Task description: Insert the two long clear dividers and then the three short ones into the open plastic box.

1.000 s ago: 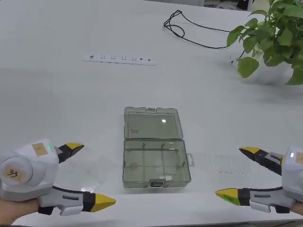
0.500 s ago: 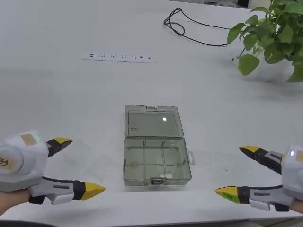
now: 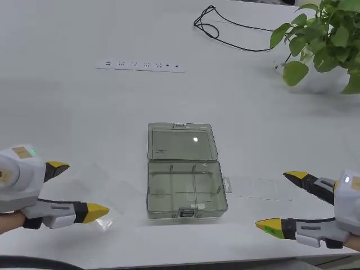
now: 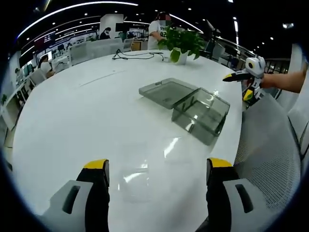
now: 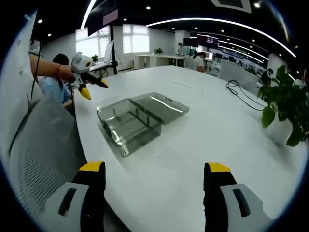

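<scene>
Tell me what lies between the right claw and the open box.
Between the right claw and the box, clear flat dividers lie on the white table, faint in the head view.

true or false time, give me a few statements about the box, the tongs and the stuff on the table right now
1. The plastic box has its lid open. True.
2. The left tongs are shut on a divider. False: they are open and hold nothing; a clear piece lies on the table ahead of them.
3. A leafy plant stands at the table's far right. True.
4. The power strip touches the box. False: it lies well beyond the lid, apart from it.
5. The right tongs are open. True.
</scene>
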Motion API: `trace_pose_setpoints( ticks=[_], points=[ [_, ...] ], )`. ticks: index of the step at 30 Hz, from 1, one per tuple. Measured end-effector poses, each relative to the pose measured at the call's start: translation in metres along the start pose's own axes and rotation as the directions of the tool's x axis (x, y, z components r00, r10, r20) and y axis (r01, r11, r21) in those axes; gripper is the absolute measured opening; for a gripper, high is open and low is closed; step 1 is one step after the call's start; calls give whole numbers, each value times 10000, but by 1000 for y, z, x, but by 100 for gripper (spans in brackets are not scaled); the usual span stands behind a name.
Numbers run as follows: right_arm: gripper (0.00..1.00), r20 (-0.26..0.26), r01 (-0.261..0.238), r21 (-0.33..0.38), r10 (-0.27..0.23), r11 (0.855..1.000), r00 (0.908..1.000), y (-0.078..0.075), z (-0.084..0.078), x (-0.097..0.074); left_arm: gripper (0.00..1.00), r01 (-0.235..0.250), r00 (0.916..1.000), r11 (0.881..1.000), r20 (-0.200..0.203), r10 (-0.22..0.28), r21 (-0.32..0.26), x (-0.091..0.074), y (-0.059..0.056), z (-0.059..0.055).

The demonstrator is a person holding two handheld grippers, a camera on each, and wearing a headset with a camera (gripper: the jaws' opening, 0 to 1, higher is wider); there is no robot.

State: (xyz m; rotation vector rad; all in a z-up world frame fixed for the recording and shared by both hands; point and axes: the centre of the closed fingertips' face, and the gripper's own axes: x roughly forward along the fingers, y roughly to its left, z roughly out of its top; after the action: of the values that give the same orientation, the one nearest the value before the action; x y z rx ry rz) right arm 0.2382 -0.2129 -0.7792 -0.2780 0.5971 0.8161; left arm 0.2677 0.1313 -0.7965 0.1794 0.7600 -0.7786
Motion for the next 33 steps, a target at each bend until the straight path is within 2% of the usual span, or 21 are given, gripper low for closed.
trace_pose_setpoints(
  ticks=[3,4,7,10,15,24,28,33],
  points=[
    [84,3,2,25,-2,10000,10000,0,-1,0,79,-77,10000,10000,-49,77,-24,-1,3,0],
    [84,2,-1,37,1,10000,10000,1,-2,0,76,-219,9993,9998,-312,220,16,-1,7,-4],
    [84,24,18,80,-18,10000,10000,0,-2,0,72,-270,9989,9995,-389,263,-175,-1,11,-5],
    [84,9,23,89,-23,10000,10000,0,-2,-1,66,-345,9971,9989,-691,322,-325,0,13,-9],
    [84,27,47,130,-48,9999,10000,0,-3,-1,55,-539,9917,9983,-1179,507,-235,1,19,-17],
    [84,75,70,216,-72,9997,9999,-1,-2,-1,47,-719,9784,9971,-1958,660,-231,7,25,-30],
    [84,87,82,253,-85,9996,9999,-2,-2,-1,47,-758,9731,9966,-2206,666,-333,10,27,-34],
    [83,62,96,294,-98,9995,9999,-2,-3,-1,44,-762,9626,9969,-2623,679,-216,14,29,-40]
  ],
)
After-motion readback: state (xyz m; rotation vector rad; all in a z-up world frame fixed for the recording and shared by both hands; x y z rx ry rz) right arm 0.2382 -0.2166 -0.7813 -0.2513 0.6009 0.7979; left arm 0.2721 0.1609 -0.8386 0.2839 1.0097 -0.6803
